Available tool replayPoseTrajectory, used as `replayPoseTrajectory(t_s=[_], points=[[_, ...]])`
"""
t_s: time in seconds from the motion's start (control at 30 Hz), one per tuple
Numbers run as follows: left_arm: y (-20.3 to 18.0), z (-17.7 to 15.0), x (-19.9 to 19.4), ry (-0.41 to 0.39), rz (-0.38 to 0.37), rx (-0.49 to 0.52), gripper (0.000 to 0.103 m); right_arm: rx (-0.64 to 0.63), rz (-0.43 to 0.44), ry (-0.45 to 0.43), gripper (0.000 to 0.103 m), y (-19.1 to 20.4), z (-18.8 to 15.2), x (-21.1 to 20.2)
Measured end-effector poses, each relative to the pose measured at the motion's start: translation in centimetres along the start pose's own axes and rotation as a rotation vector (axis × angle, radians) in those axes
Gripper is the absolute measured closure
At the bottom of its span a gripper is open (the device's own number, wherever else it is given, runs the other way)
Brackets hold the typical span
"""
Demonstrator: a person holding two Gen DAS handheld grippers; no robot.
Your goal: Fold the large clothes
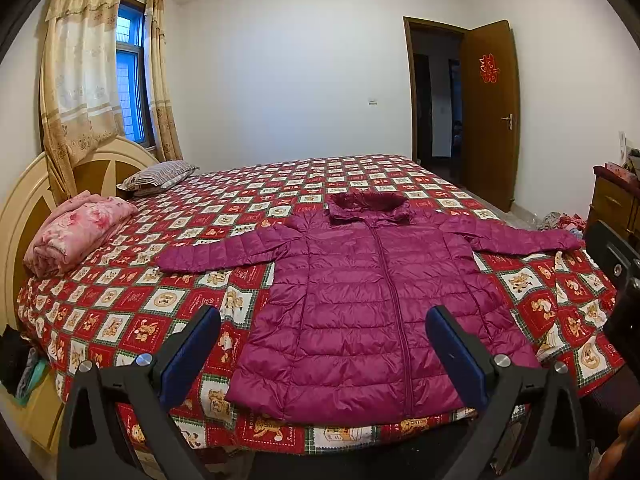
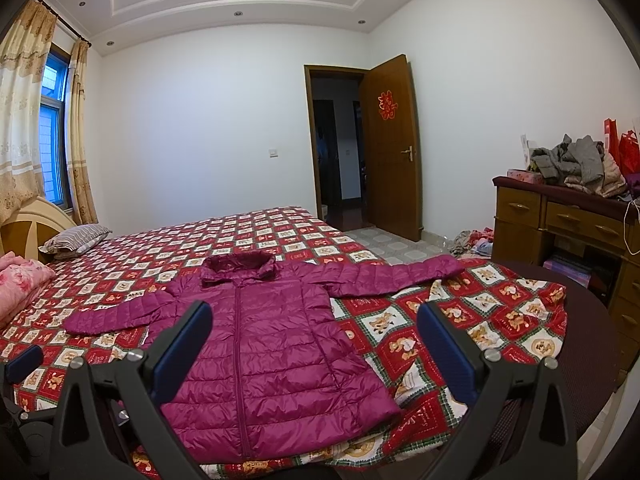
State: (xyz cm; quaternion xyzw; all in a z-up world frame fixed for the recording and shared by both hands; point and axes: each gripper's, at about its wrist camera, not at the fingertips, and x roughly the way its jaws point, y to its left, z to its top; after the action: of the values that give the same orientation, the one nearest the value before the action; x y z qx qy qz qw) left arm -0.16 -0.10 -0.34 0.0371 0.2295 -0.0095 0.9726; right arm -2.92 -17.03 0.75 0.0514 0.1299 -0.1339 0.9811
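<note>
Purple jacket (image 1: 360, 300) spread flat on bed (image 1: 120, 304), sleeves out, left hand-held gripper (image 1: 322, 354) and right hand-held gripper (image 2: 314, 350) both spread apart, holding nothing

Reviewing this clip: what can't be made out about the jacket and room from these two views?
- Jacket hem, right wrist view: partly covered by the right tongs.
- Jacket's underside: hidden against the bedspread in both views.
- Room beyond the open door: too dark.
- Clothes pile on the dresser: too small and jumbled to identify items.
</note>
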Motion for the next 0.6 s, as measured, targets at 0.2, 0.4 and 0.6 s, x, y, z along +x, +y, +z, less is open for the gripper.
replayPoseTrajectory(t_s=[0.2,0.4,0.6], points=[[-0.02,0.07,0.01,0.0,-0.001,0.0,0.001,-0.001,0.0,0.004,0.0,0.1,-0.07,0.05],[-0.05,0.01,0.03,0.003,-0.001,0.001,0.001,0.001,0.001,0.007,0.0,-0.01,-0.04,0.14],[0.06,-0.37,0.01,0.006,-0.001,-0.001,0.001,0.004,0.003,0.017,0.0,0.53,-0.72,0.01]])
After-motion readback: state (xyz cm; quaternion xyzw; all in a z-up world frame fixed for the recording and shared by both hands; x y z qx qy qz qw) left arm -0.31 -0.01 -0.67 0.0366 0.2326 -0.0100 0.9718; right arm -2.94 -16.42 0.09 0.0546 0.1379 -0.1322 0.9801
